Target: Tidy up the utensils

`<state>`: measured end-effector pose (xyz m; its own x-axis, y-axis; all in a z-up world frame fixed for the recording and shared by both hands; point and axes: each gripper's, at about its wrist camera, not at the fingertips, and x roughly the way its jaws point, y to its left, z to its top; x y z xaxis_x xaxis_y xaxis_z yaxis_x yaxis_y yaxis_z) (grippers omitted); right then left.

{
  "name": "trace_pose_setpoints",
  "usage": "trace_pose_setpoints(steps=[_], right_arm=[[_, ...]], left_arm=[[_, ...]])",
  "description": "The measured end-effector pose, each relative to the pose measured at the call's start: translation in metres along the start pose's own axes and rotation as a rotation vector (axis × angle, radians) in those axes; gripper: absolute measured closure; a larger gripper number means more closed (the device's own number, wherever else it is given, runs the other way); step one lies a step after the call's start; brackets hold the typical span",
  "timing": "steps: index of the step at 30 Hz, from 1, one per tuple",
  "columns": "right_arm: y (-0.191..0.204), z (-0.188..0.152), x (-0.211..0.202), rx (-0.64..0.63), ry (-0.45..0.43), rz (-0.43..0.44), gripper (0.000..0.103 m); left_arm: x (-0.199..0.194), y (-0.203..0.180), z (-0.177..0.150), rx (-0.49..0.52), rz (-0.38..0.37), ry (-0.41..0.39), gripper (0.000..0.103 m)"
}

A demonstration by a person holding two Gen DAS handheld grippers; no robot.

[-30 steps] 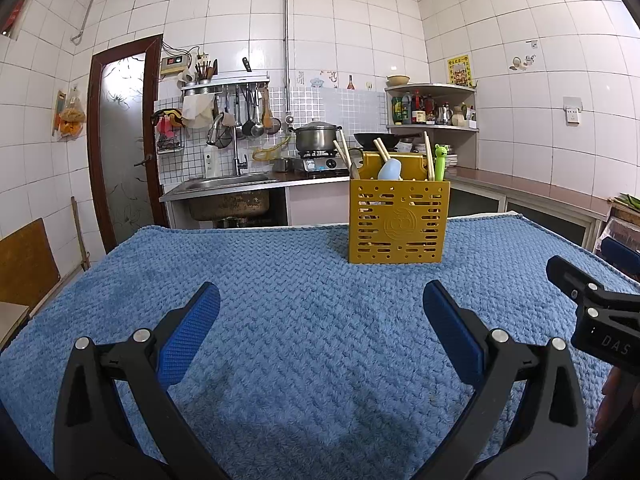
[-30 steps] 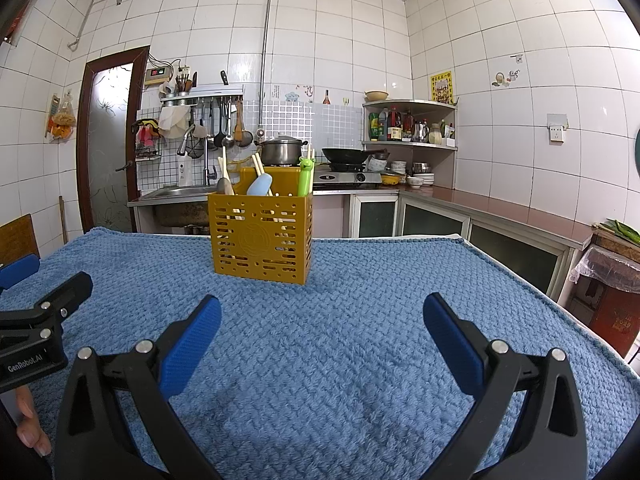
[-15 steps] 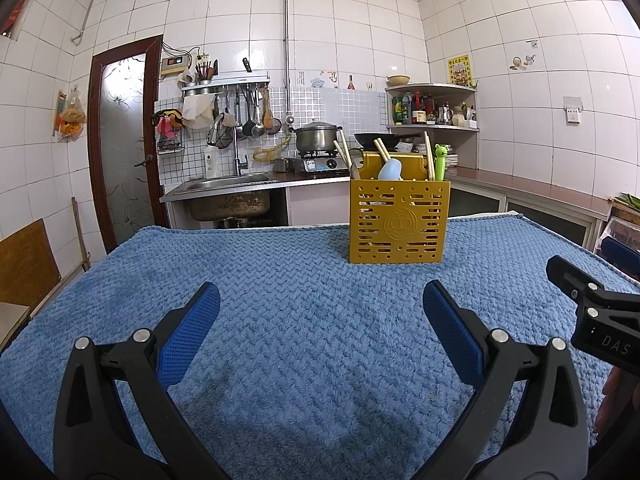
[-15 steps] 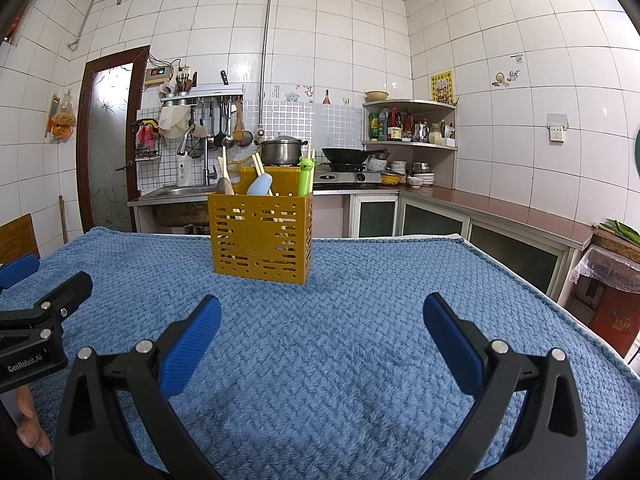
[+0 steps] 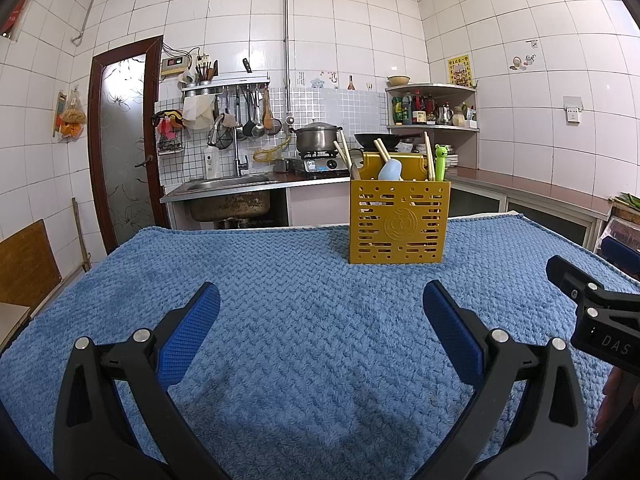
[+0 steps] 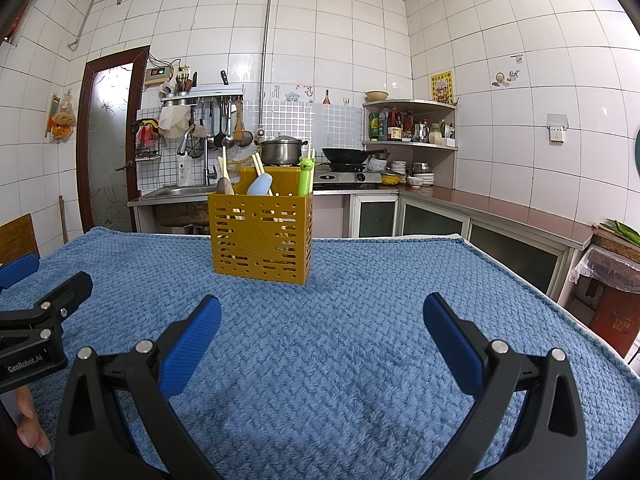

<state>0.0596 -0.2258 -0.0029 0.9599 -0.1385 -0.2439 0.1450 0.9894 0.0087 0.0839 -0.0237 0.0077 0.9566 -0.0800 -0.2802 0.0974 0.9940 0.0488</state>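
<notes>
A yellow perforated utensil holder (image 5: 398, 222) stands upright on the blue towel, also in the right wrist view (image 6: 262, 238). It holds wooden chopsticks (image 5: 342, 152), a light blue spoon (image 5: 389, 170), a green frog-topped utensil (image 5: 440, 162) and a dark spoon (image 6: 225, 186). My left gripper (image 5: 320, 324) is open and empty, low over the towel, well short of the holder. My right gripper (image 6: 322, 328) is open and empty, also short of the holder. Each gripper shows at the edge of the other's view.
The blue knitted towel (image 5: 300, 280) covers the table. Behind it are a sink (image 5: 230, 200), a stove with a pot (image 5: 317, 142) and a wok (image 6: 346, 155), a corner shelf (image 6: 408, 124) and a counter. A door (image 5: 124, 152) is at the left.
</notes>
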Motion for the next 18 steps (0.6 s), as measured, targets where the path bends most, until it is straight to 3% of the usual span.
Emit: trace_pose_setpoints(steps=[18], right_arm=[[0.0001, -0.0001, -0.0001, 0.000, 0.000, 0.000, 0.004]], left_arm=[[0.0010, -0.0013, 0.0000, 0.003, 0.009, 0.012, 0.005]])
